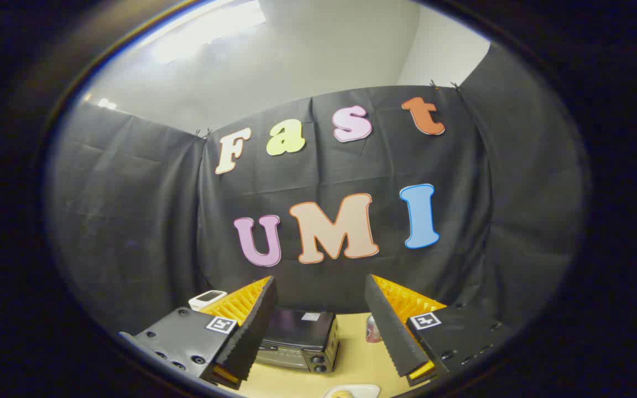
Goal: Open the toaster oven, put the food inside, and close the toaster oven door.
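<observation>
Claw (318,326) spread wide, holding nothing, raised above tabletop (296,381). Toaster oven (299,342) beyond fingers, apparently unopened; food (346,393) on plate, untouched. All steps remaining.

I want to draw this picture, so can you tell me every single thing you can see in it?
toaster oven: one, black with a silvery front and dark knobs, on the table, between and beyond the fingers, door looks shut
table: one, light tan, under everything
plate: one, white, nearest of all, just ahead of the fingers, with something yellowish on it, too little seen to name
can: one, reddish and silvery, right of the toaster oven, too small to tell more
small white device: one, white with a dark top, left of the toaster oven, partly behind a finger
booth wall: black cloth, behind the table
gripper: one, fingers wide apart, holding nothing, above the table
</observation>
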